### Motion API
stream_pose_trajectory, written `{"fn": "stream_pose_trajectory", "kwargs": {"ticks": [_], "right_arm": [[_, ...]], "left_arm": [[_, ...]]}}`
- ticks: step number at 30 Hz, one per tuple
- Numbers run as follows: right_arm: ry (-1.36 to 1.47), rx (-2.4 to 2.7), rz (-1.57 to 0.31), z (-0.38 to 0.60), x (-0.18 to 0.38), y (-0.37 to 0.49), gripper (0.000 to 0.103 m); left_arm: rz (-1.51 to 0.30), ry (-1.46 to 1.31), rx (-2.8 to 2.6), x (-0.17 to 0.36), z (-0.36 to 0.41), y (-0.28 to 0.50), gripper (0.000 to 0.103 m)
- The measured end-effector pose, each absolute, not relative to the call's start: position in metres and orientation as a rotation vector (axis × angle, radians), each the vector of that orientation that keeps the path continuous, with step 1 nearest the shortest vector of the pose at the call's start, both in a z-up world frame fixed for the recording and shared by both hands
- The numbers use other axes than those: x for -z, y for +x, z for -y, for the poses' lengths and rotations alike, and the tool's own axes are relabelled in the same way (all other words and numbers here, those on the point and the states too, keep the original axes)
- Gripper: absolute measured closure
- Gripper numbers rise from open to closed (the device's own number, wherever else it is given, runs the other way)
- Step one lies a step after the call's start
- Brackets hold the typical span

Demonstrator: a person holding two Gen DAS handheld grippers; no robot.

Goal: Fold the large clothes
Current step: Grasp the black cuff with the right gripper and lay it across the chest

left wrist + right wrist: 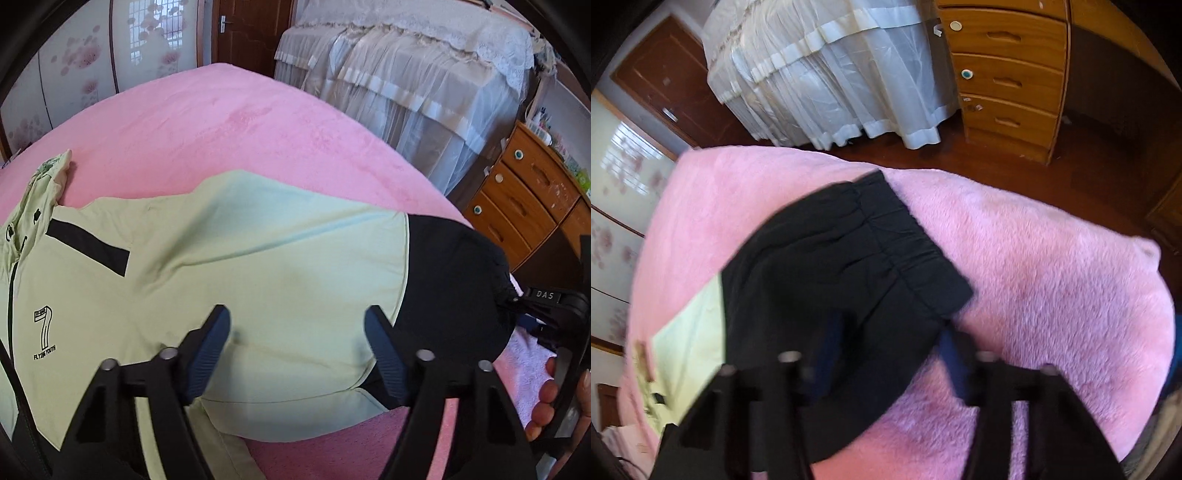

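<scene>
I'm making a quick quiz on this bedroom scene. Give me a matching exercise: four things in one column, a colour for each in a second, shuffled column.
Things:
1. blanket
2. jacket body
3. cuff
4. drawers

Colours:
A. black
B. orange-brown wood
C. pink
D. pale green

Pairs: 1-C, 2-D, 3-A, 4-B

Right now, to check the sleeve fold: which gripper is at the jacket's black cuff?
The right gripper: black cuff fabric lies between its fingers. The left gripper has its fingers over the pale green part instead.
</scene>
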State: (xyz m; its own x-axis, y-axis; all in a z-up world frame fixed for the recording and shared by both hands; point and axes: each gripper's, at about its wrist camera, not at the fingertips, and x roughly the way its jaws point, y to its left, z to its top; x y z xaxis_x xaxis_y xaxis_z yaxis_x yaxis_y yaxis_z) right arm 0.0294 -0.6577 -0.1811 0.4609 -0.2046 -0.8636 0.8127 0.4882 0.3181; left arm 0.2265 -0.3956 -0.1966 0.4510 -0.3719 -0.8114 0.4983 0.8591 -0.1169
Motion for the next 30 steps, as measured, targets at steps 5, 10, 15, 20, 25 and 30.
{"fn": "stream_pose_trajectory", "kwargs": {"ticks": [5, 10, 15, 20, 25, 30], "right_arm": [[0.803, 0.622, -0.761, 0.646, 0.151, 0.023, 0.094], [0.660, 0.393, -0.625, 0.582, 0.077, 0.034, 0.095], [0.438, 0.122, -0.593, 0.473, 0.021, 0.078, 0.096], [0.245, -0.112, -0.661, 0.353, 0.034, 0.124, 0.096], [0.109, -0.206, -0.813, 0.270, 0.108, 0.157, 0.093], [-0.008, -0.259, -0.999, 0.236, 0.175, 0.161, 0.078]], "left_arm": [[-0.945, 0.150, 0.509, 0.179, 0.385, 0.225, 0.032], [-0.901, 0.062, 0.466, 0.134, 0.327, 0.226, 0.032], [-0.854, 0.022, 0.376, 0.099, 0.247, 0.225, 0.032], [-0.885, -0.067, 0.264, 0.103, 0.149, 0.230, 0.031], [-0.939, -0.094, 0.119, 0.141, 0.073, 0.231, 0.025], [-1.032, -0.155, 0.174, 0.181, 0.056, 0.233, 0.025]]}}
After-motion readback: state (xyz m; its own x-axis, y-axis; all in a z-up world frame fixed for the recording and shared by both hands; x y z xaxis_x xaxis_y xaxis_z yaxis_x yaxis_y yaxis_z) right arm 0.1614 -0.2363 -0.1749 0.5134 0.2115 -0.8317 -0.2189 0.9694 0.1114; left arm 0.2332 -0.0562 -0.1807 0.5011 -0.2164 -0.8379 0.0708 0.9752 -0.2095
